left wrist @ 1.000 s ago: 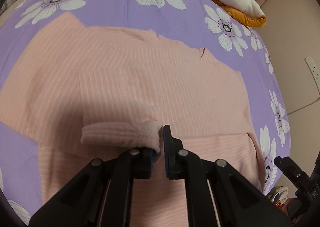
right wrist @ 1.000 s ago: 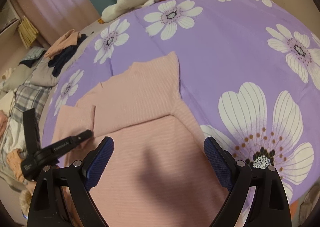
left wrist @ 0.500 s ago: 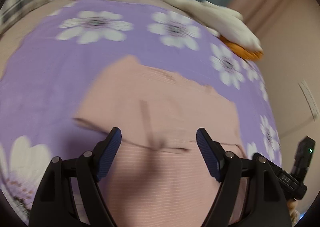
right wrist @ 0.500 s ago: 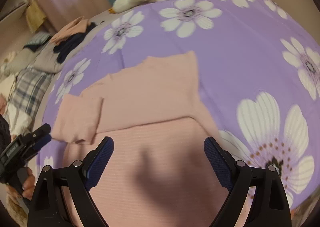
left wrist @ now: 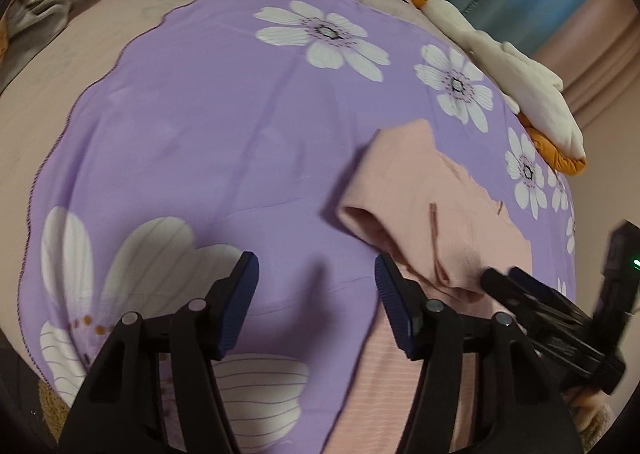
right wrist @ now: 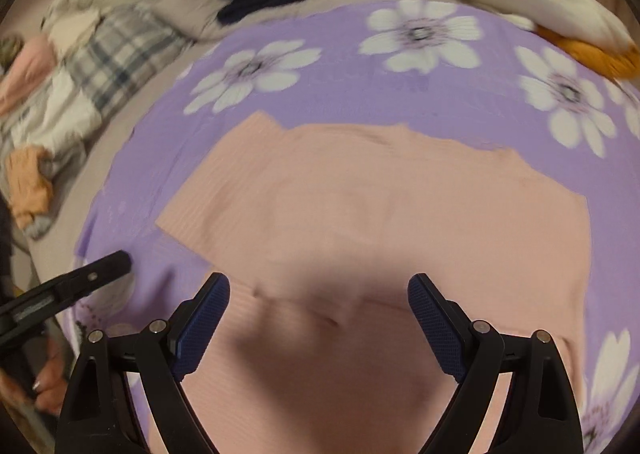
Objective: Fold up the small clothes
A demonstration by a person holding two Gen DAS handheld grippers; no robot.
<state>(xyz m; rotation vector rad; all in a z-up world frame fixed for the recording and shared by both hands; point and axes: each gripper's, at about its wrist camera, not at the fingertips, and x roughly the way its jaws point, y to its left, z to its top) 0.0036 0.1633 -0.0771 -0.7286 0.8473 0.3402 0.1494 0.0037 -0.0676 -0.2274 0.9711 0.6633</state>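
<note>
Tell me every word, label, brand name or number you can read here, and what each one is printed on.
None can be read.
Pink top: ribbed fabric, no print or tag showing.
Purple sheet: white flowers only, no words.
Left gripper and right gripper: no legible marking.
Right gripper's body, seen from the left wrist camera: only a green light, no text.

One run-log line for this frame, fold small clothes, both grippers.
left gripper: open, empty, over purple floral sheet | right gripper: open, empty, over pink top | pink top: flat, sleeves folded in
</note>
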